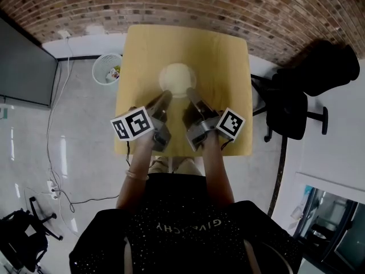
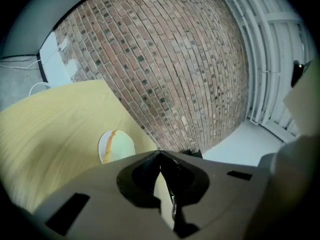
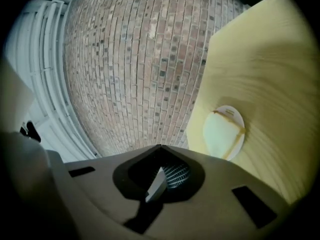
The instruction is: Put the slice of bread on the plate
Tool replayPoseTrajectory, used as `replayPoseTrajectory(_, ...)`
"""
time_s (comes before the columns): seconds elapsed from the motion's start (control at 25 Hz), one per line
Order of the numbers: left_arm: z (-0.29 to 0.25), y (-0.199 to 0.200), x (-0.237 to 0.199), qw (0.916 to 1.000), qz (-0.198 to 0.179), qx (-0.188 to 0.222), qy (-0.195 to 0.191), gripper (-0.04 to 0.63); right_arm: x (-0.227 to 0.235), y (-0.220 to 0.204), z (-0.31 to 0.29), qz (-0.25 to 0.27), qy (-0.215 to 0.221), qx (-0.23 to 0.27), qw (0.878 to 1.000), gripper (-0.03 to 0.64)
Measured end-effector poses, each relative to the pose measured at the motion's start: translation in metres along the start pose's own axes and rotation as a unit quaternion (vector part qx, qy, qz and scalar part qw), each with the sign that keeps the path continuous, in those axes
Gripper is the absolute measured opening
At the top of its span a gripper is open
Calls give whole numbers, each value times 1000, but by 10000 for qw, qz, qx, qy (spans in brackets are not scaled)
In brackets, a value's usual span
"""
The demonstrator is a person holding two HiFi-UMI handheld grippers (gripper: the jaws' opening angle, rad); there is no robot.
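The slice of bread point(image 3: 219, 133) lies on the plate point(image 3: 240, 118), just ahead of my two claws and in line with the gap between their tips. My left claw point(image 1: 166, 95) and right claw point(image 1: 189, 92) hang side by side over the table point(image 1: 222, 61), both pinched closed and empty.
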State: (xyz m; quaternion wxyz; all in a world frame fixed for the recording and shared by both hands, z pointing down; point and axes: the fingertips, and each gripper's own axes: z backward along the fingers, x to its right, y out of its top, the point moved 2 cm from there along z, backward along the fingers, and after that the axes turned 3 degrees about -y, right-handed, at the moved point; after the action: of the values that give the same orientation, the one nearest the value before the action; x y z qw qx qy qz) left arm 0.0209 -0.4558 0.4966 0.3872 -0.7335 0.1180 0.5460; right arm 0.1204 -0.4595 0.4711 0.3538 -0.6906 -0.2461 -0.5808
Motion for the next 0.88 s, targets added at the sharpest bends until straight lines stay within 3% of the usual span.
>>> replayPoseTrajectory(0.88, 6, -13, 10, 10000, -85, -39, 10, 11, 18, 18, 38, -207, -207, 369, 9989, 14)
